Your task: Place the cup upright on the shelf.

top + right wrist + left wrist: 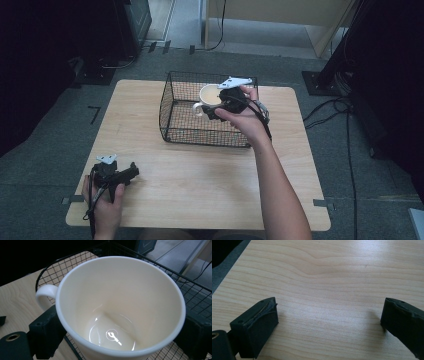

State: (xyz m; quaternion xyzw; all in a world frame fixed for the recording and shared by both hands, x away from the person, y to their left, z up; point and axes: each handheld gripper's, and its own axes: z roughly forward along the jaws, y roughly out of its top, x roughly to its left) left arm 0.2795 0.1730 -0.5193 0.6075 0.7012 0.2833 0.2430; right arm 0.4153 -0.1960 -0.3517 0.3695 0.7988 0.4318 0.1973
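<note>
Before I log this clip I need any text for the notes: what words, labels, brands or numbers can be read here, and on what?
None can be read.
The mug, held in the right hand-held gripper over the wire basket: plain cream inside, with a bright glare shape at the bottom, not lettering.
The wooden table, below the open left hand-held gripper: bare wood grain.

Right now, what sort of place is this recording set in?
Likely a lab or recording room, not a home: a lone wooden table on grey carpet, cables trailing across the floor, and dark equipment stands at the edges.
</note>
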